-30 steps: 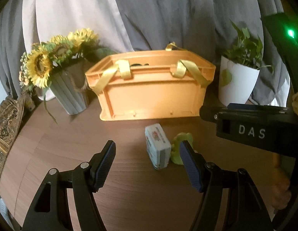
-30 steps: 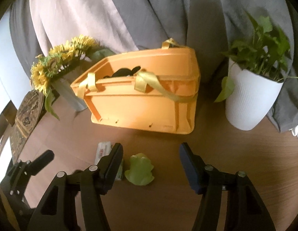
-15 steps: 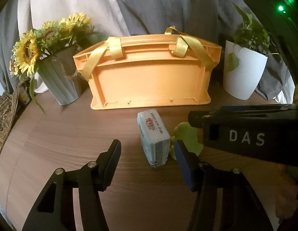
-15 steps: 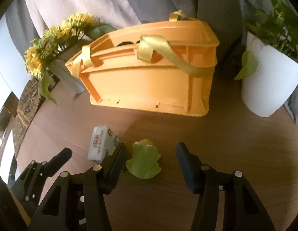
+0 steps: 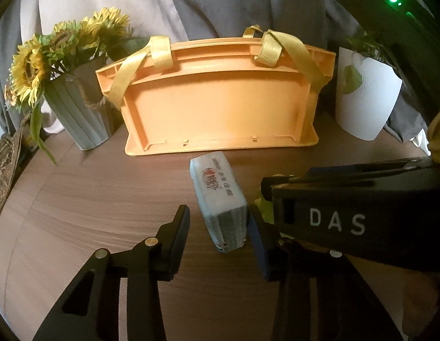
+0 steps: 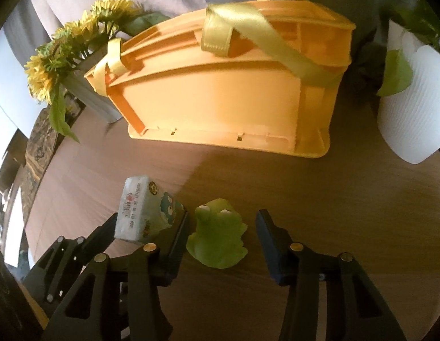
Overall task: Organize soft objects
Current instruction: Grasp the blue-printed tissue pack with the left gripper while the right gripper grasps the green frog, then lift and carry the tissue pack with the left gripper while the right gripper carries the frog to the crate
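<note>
The round wooden table (image 5: 77, 213) carries everything; its near edge is cut off in both views. At the far edge stands the orange plastic basket (image 5: 220, 105) with yellow ribbon handles (image 6: 248, 37). Its inside is hidden from both cameras. To its left is a grey ribbed pot of sunflowers (image 5: 63, 54), to its right a white ribbed planter (image 5: 365, 102) whose plant is mostly cut off.

In front of the basket, toward the middle of the table, lies a pack of tissues (image 5: 220, 201), standing on its narrow side. The left gripper (image 5: 217, 227) has been closing around it. The right finger seems to touch the pack, while a gap is visible at the left finger, so the pack is between the jaws but not yet squeezed.

Just beside it, to the right, sits a soft green frog toy (image 6: 218, 238). In the left wrist view it is almost fully hidden behind the right gripper's black body. The right gripper (image 6: 222, 236) has also been narrowing, with the frog between the jaws; the left finger is very near it, and a clear gap is at the right finger.
</note>
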The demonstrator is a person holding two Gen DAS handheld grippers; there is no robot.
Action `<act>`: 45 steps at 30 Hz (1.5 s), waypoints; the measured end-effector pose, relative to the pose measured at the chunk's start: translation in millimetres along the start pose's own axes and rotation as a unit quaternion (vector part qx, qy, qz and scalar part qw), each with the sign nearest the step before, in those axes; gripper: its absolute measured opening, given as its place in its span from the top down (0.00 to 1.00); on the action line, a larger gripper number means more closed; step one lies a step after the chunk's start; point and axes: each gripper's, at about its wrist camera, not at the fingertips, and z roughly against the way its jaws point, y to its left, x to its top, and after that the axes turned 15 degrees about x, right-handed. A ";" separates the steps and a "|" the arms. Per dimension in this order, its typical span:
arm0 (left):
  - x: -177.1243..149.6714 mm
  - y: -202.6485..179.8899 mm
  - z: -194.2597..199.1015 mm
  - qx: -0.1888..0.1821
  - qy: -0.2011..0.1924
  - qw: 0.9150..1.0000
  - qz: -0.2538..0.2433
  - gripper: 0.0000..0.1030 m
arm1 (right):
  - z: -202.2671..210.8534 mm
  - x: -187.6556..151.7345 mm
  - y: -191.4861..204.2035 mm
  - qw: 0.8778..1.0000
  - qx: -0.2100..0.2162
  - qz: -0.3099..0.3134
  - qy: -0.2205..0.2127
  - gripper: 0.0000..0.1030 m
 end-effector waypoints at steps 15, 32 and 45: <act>-4.2 23.5 -10.1 0.010 0.008 1.000 0.003 0.73 | -24.6 -4.8 -3.9 1.000 -0.017 -0.012 0.021 0.55; -3.5 66.5 13.9 -0.022 0.013 0.999 0.038 0.75 | -15.0 -25.3 14.5 0.998 -0.055 -0.017 -0.003 0.61; 13.9 99.5 63.5 -0.054 -0.046 0.997 0.043 0.75 | 43.6 -43.3 56.3 0.994 -0.080 -0.012 -0.077 0.61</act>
